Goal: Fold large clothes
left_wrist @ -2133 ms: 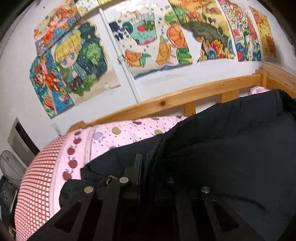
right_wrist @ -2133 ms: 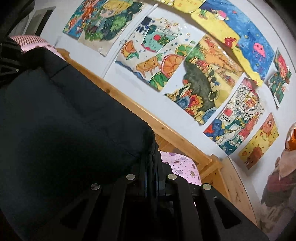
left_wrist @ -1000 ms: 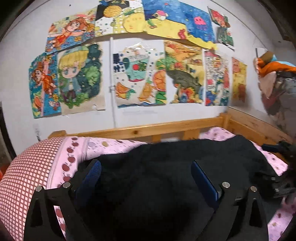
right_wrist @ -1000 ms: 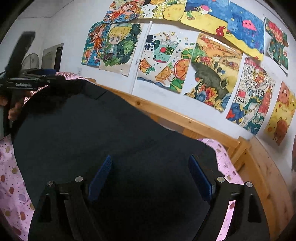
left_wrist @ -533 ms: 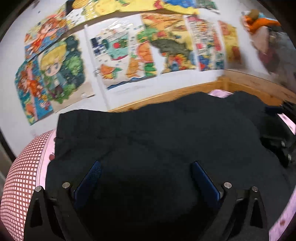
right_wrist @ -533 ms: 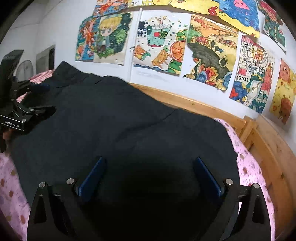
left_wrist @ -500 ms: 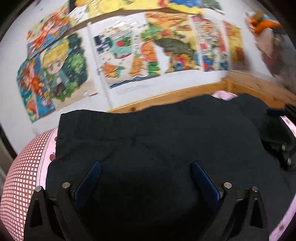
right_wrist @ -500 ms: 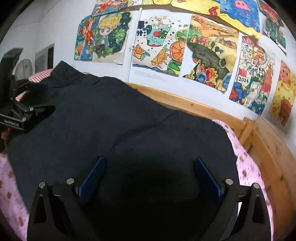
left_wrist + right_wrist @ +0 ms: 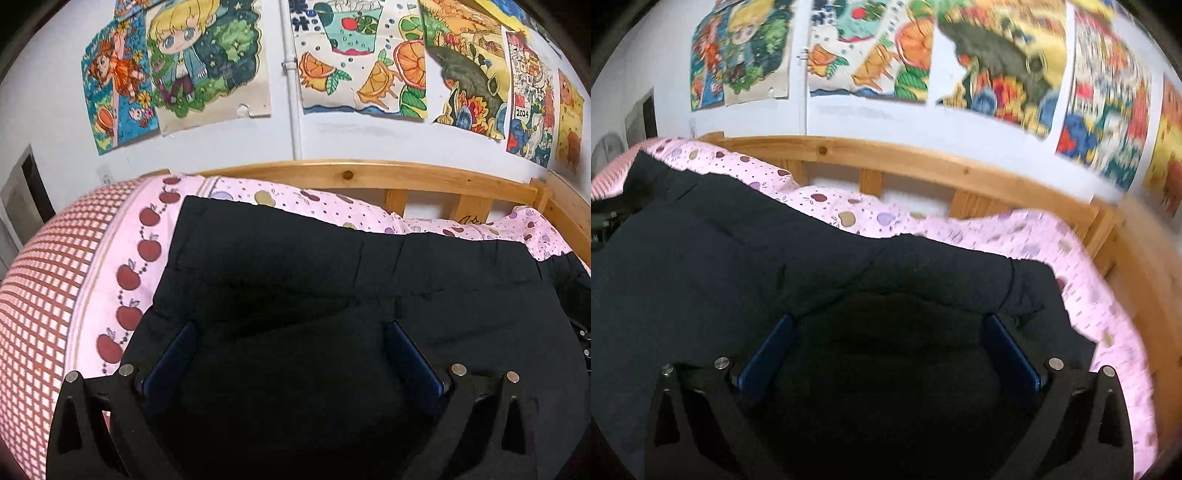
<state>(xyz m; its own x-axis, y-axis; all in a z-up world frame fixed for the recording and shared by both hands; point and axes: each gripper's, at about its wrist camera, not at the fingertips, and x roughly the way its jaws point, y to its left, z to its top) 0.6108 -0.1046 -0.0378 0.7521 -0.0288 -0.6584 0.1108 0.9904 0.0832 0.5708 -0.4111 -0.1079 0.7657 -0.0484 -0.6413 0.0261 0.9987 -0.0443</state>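
A large black garment [image 9: 332,280] lies spread flat on the pink patterned bed sheet [image 9: 303,199]; it also fills the right wrist view [image 9: 746,251]. My left gripper [image 9: 291,332] is open and empty, its blue-padded fingers [image 9: 170,354] just above the garment's left part. My right gripper [image 9: 886,325] is open and empty above the garment's right end, near its folded edge [image 9: 1027,288]. The other gripper's body shows faintly at the far left of the right wrist view [image 9: 605,221].
A wooden bed rail [image 9: 369,173] runs along the far side, with a white wall and colourful posters [image 9: 207,62] behind. A red checked pillow or cover [image 9: 40,280] lies at the left end. The sheet's right edge [image 9: 1108,317] meets the wooden frame corner [image 9: 1108,225].
Both grippers let go of the garment and opened. The garment dropped from held up to lying flat on the bed. Both grippers have since lowered toward it and the right view is blurred.
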